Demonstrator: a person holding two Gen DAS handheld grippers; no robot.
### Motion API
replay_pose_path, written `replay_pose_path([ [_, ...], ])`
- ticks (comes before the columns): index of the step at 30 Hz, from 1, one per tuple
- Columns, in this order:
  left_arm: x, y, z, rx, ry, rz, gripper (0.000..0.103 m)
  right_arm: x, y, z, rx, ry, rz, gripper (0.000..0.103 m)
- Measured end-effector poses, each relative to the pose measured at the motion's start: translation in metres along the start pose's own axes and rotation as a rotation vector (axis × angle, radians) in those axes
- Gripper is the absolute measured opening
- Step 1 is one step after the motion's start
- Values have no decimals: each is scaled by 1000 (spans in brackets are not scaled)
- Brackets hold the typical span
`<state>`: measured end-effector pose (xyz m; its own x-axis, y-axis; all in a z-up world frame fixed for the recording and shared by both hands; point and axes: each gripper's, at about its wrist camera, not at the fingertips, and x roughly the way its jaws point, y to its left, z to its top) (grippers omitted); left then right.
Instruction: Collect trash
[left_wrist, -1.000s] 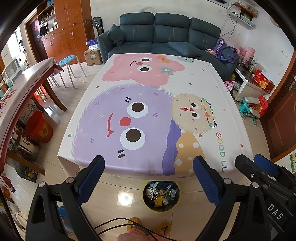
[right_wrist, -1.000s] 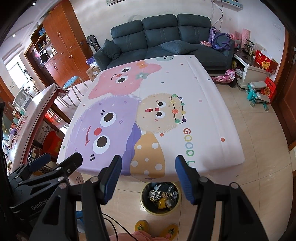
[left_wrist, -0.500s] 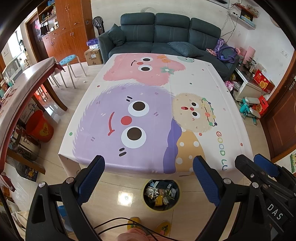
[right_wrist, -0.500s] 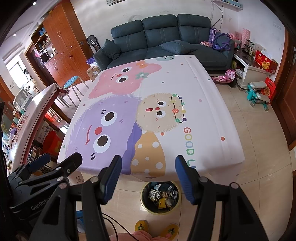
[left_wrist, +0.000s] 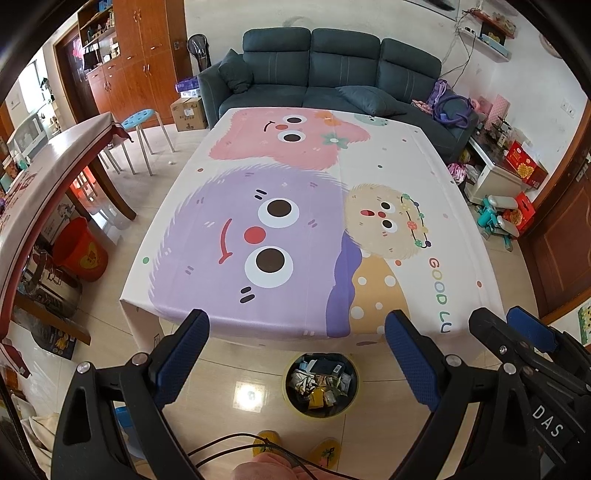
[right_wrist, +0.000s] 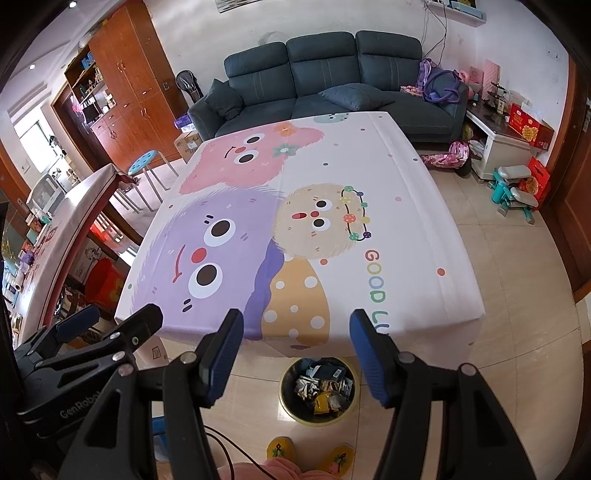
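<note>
Two black grippers with blue pads, left gripper (left_wrist: 297, 354) and right gripper (right_wrist: 295, 354), both spread and empty, poised low in frame above the round yellow-rimmed trash bin (left_wrist: 320, 384) already holding wrappers, beside the bare cartoon-print tablecloth (left_wrist: 295, 206), apparently nothing left to collect.

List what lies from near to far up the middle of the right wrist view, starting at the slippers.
Yellow slippers → trash bin full of wrappers → cartoon tablecloth on the table → dark sofa against the back wall.
</note>
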<state>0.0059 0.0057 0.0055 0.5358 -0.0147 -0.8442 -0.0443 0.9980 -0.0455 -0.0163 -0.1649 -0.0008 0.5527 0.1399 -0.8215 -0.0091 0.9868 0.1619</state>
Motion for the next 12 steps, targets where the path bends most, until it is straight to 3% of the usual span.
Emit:
replay_pose_path([
  [12, -8, 2, -6, -13, -13, 4, 95, -8, -1, -4, -14, -13, 3, 60],
])
